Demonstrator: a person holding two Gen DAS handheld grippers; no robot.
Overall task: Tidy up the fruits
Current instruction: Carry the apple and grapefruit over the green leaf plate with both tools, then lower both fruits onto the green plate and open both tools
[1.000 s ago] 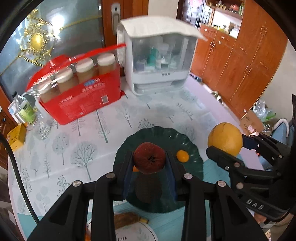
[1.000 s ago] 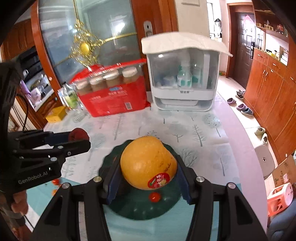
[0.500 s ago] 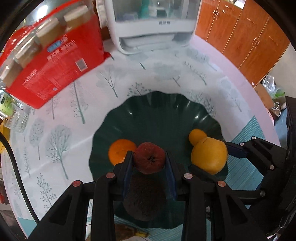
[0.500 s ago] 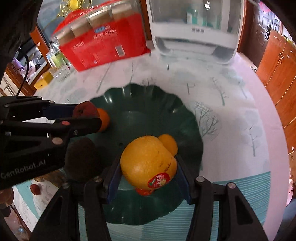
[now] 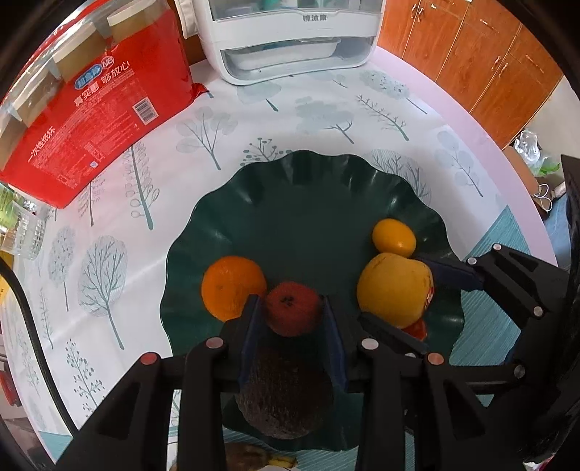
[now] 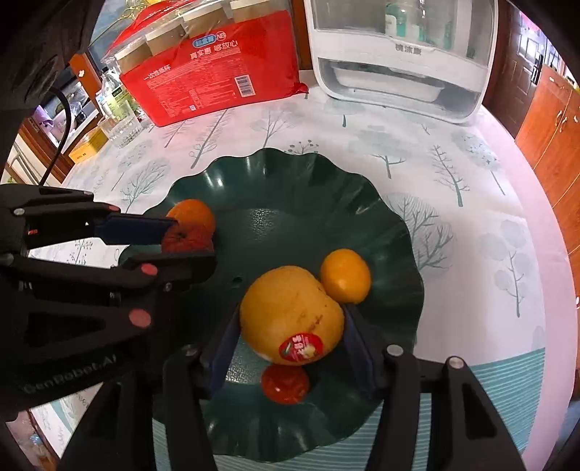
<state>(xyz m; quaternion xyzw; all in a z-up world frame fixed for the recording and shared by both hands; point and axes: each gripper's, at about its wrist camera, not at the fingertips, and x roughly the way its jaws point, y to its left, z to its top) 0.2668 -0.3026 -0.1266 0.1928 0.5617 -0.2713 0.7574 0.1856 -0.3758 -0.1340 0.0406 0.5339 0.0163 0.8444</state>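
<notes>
Placing step: left gripper [image 5: 291, 319] clamps red fruit [image 5: 293, 308] at plate's [image 5: 308, 174] seven o'clock, right gripper [image 6: 290, 335] grips yellow fruit [image 6: 291, 320] at five (both low); next, release.

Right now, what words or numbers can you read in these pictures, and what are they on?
"一次性纸杯" and "真实惠 够放心": big red plastic pack of paper cups.
"GenRobot.AI", partly in shadow: black left gripper.
Three grey characters: white plastic cabinet with clear front; too blurred to be sure.
Round red sticker on the large yellow fruit: unreadable.
</notes>
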